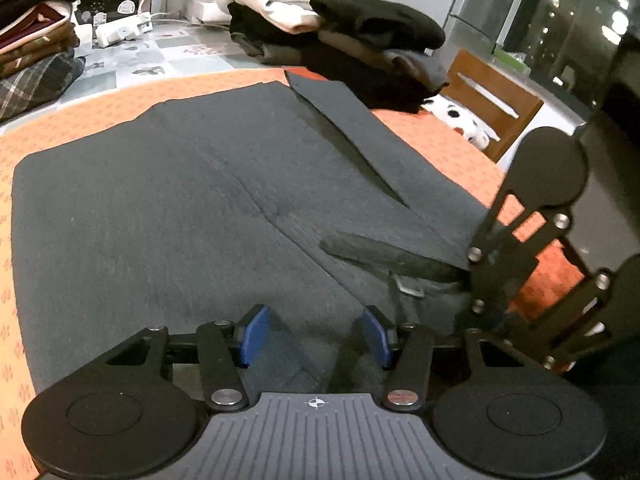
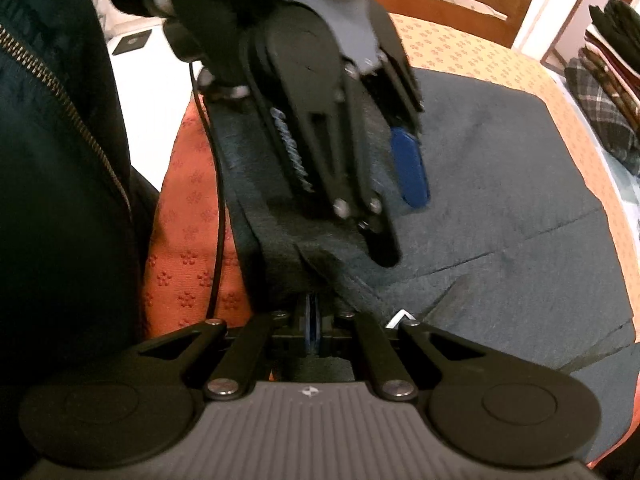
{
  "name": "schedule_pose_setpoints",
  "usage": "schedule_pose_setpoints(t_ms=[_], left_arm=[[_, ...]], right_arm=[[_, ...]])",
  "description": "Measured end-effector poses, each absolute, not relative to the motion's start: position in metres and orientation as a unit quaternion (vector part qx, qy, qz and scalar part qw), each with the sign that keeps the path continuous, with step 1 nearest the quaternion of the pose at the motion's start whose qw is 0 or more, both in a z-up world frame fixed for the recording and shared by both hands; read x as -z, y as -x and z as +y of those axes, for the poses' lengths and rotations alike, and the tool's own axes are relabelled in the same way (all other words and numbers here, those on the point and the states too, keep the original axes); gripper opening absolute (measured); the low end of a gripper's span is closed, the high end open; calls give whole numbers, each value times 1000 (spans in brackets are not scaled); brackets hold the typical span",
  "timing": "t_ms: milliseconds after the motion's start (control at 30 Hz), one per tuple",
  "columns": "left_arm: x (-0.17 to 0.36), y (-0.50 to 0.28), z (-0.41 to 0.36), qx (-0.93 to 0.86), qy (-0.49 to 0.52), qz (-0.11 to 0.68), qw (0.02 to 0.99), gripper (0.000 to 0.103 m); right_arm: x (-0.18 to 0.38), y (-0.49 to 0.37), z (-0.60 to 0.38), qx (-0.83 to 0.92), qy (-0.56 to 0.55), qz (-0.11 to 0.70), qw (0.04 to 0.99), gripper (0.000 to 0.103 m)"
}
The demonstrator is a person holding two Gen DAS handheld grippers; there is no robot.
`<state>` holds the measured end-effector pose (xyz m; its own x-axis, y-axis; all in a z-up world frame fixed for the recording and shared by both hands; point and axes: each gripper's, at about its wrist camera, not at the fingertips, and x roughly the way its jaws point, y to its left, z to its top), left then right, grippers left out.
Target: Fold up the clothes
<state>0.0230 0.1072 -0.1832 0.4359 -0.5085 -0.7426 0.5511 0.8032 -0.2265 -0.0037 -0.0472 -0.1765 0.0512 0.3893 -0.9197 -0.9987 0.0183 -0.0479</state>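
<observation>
The right gripper (image 2: pixel 312 322) has its jaws clamped on the grey garment's (image 1: pixel 168 208) edge at six o'clock, while the left gripper (image 1: pixel 316 334) hovers with jaws apart over it.

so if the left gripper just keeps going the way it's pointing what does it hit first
Most likely the dark grey garment spread on the orange tablecloth. The left gripper tilts down at it, jaws open with only cloth ahead, though how far off it is can't be judged.

dark grey garment (image 1: pixel 160 208) | flat on table, partly folded | edge seemingly pinched
</observation>
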Motion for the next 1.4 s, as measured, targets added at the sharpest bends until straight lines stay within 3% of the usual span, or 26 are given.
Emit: schedule_pose_setpoints(t_ms=[567,1400], left_arm=[[187,-25,110,334,-24,421,843,63],[187,-22,93,319,-89,413,848,62]], right_arm=[[181,2,-54,-565,364,388,630,3],[168,11,-45,-601,374,423,566,3]])
